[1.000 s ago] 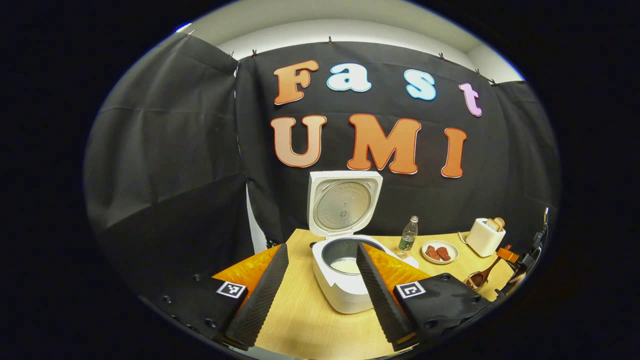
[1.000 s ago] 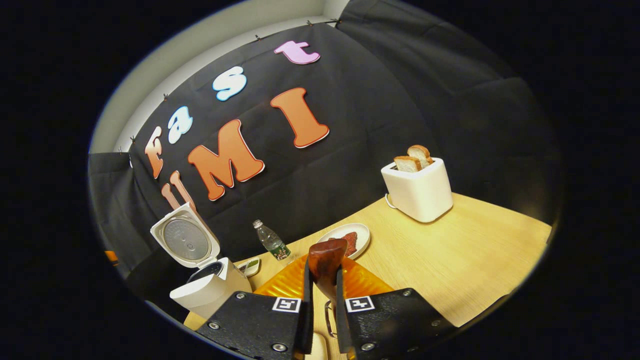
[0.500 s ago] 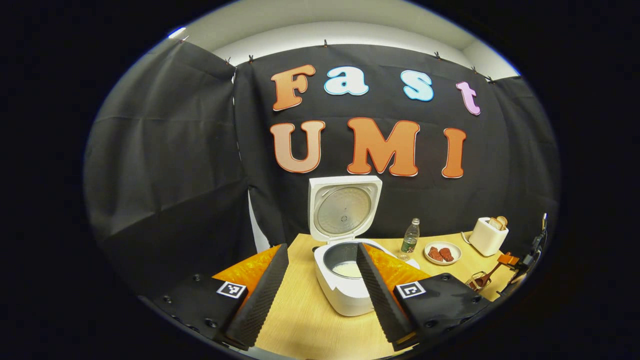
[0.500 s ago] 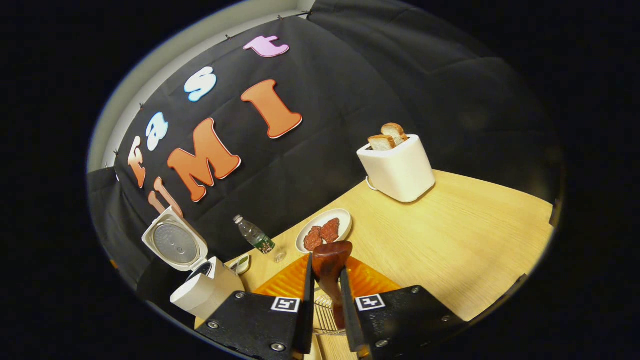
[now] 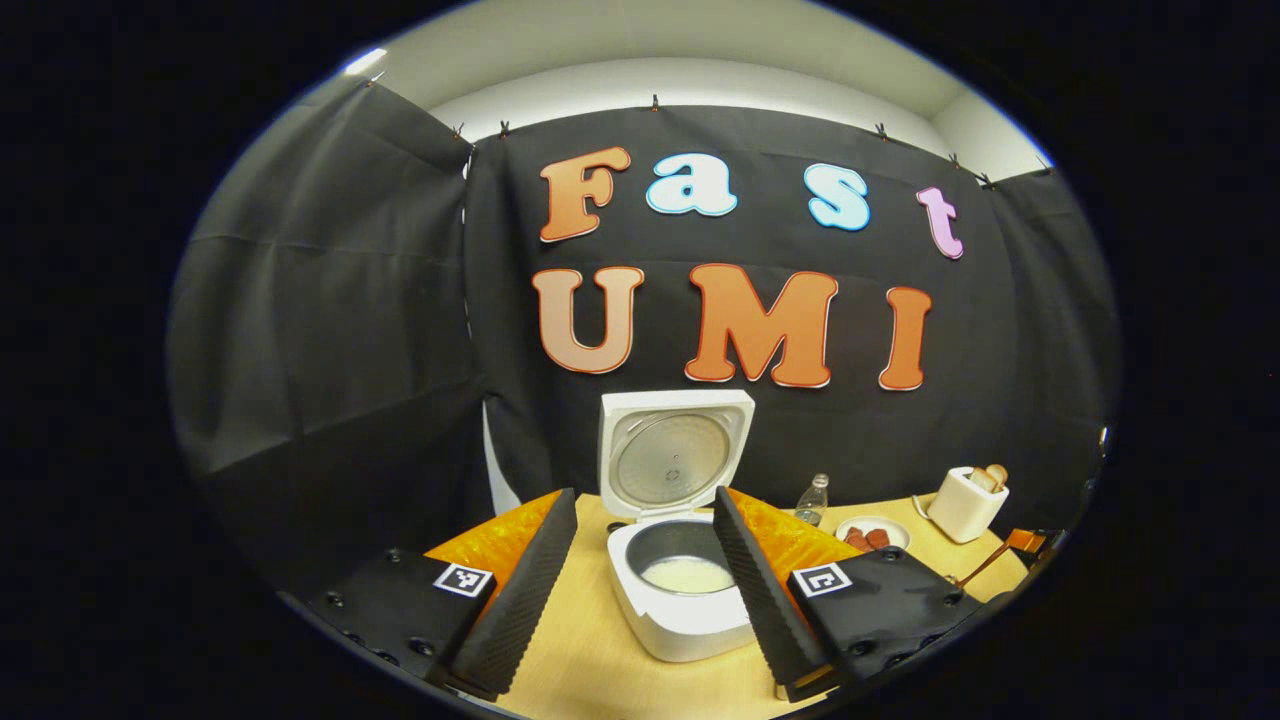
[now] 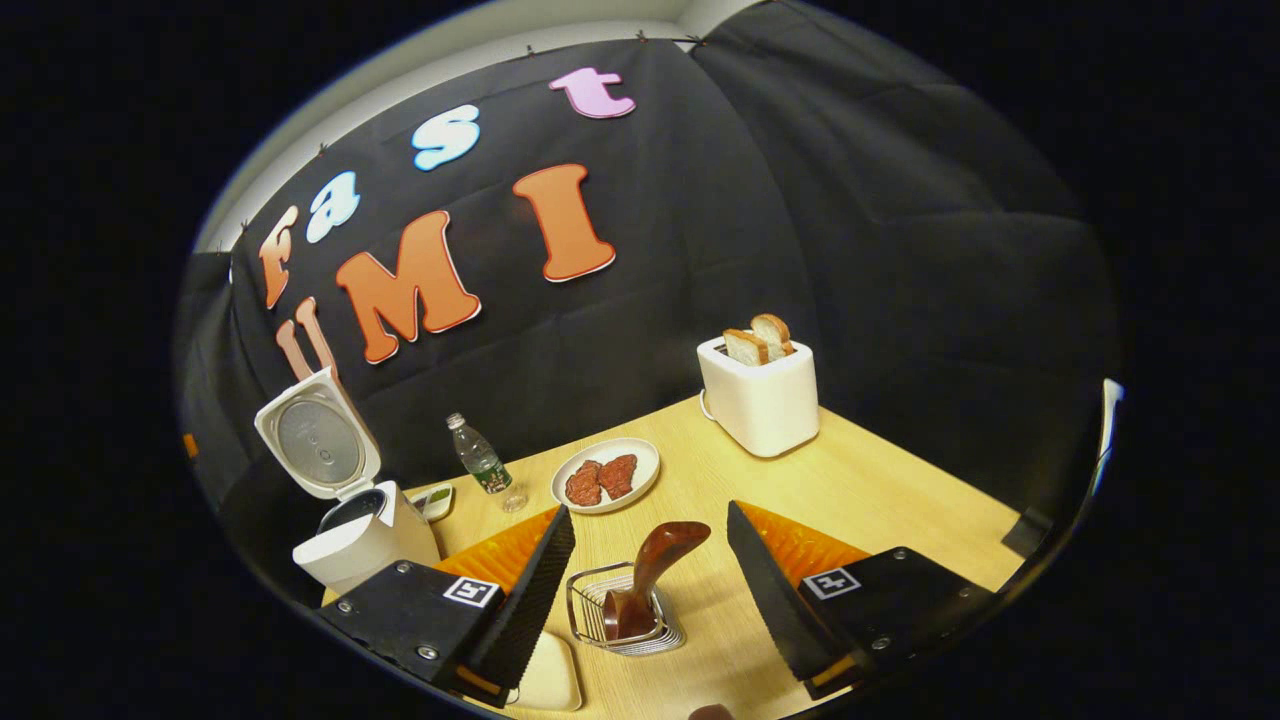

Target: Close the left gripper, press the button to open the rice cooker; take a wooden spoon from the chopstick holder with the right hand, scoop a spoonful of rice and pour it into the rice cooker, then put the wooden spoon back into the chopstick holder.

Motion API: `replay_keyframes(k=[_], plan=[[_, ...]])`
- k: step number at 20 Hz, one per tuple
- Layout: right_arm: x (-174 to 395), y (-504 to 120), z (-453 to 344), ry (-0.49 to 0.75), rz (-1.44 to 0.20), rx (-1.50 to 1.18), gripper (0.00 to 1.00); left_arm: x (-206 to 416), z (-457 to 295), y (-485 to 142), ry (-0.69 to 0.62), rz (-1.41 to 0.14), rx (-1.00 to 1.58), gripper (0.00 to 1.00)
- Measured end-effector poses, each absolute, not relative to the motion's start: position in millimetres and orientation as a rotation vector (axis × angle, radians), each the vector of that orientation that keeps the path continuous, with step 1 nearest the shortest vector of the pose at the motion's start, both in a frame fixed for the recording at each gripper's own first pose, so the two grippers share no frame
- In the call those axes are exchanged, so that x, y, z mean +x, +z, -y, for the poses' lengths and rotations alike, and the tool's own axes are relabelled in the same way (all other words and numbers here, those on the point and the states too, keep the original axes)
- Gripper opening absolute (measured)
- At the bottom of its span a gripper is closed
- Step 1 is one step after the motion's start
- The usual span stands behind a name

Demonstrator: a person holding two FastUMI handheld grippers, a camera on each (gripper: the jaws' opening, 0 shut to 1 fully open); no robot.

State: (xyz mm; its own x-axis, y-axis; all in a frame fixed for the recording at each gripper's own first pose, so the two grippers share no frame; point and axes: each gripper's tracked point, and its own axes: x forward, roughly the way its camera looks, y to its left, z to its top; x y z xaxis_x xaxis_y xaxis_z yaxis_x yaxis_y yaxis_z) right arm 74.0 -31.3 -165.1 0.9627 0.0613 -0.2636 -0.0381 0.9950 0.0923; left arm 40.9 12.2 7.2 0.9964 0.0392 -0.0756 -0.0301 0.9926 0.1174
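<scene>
In the left gripper view the white rice cooker (image 5: 680,625) stands on the table with its lid (image 5: 672,455) raised upright and rice (image 5: 688,575) in its pot. My left gripper (image 5: 643,500) is open in front of it, with nothing between the fingers. In the right gripper view the wooden spoon (image 6: 662,558) leans in the wire chopstick holder (image 6: 600,625), handle up. My right gripper (image 6: 648,514) is open around it, both fingers apart from the spoon. Far left in that view is the open rice cooker (image 6: 365,548).
A water bottle (image 6: 480,466), a plate of meat (image 6: 640,455) and a white toaster (image 6: 760,405) with bread stand along the back of the wooden table (image 6: 880,490). A small dish (image 6: 435,498) sits by the cooker. A cream container (image 6: 548,680) lies near the holder.
My right gripper has opened and let go of the wooden spoon, which now rests in the chopstick holder, and has drawn back from it. The left gripper has drifted slightly and stays open.
</scene>
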Motion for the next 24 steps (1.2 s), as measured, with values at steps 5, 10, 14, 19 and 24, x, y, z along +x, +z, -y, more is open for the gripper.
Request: replay_keyframes(k=[5,10,14,19,24], plan=[[62.4,-126.2,21.6,0.052,-0.202,0.008,0.95,116.4,20.3,65.6,-0.015,-0.045,0.117,0.94],[54.9,-87.9,20.0,0.023,-0.121,0.033,0.95,187.5,50.1,115.8,-0.031,-0.026,0.164,0.92],[45.6,-61.9,23.6,0.009,-0.087,0.036,0.95,246.0,58.4,137.7,-0.034,-0.024,0.150,0.92],[36.7,-39.5,35.6,-0.033,-0.053,0.021,0.94,327.5,50.1,125.9,-0.016,-0.082,0.146,0.92],[33.4,-35.1,43.1,-0.071,-0.056,-0.019,0.95,387.7,32.8,85.6,0.014,-0.175,0.166,0.93]])
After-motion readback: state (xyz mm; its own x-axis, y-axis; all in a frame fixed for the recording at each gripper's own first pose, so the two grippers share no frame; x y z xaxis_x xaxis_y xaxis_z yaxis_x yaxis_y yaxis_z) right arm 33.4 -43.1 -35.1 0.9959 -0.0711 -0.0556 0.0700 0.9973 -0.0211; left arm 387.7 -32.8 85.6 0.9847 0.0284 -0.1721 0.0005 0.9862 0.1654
